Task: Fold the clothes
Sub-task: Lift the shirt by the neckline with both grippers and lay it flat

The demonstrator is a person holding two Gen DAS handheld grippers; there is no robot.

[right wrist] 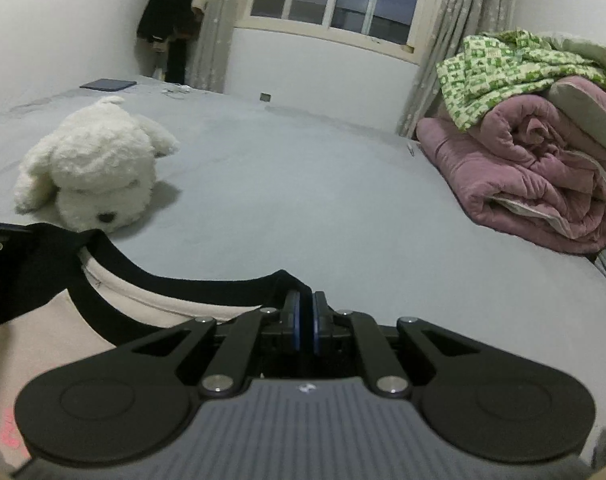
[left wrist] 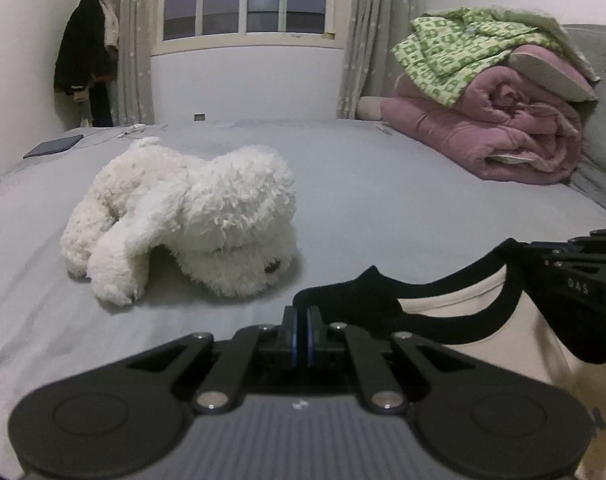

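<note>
Left gripper (left wrist: 302,320), right gripper (right wrist: 306,312) both clenched on shirt (left wrist: 463,304) collar, near bed (left wrist: 383,200) edge. My worry: thin pinch slips if I lift unevenly; toy (left wrist: 191,216) close, may snag.

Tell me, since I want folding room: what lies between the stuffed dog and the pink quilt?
Only bare grey sheet between stuffed dog and pink quilt; both views show it.

Cream shirt (left wrist: 463,320) with black collar, white plush dog (left wrist: 183,216), grey sheet (left wrist: 383,200), pink quilt (left wrist: 503,136).
</note>
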